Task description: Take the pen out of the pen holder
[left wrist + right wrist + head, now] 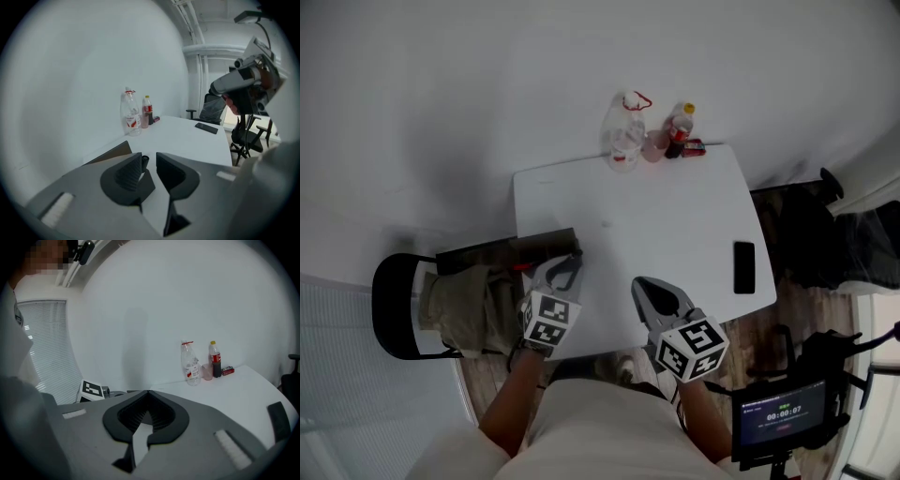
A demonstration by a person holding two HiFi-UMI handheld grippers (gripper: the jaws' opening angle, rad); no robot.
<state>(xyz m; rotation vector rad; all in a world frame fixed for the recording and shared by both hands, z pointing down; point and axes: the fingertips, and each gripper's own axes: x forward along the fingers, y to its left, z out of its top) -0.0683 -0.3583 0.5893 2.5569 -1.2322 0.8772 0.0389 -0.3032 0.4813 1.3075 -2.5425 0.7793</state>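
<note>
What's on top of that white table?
Far edge: a clear bottle, a pink cup, a cola bottle and a red box. A black phone lies right. The left tool and right tool cover part of the near edge.

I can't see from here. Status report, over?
Left gripper open, small dark thing at jaw tips. Right gripper shut, empty. Pen holder not seen. Nothing blocking.

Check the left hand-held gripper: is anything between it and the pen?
Nothing visible is in the way. The left hand-held gripper has its jaws apart, and a small dark stub, likely the pen's end, shows in the gap beside the left jaw's tip. The bottles stand far off across the table.
</note>
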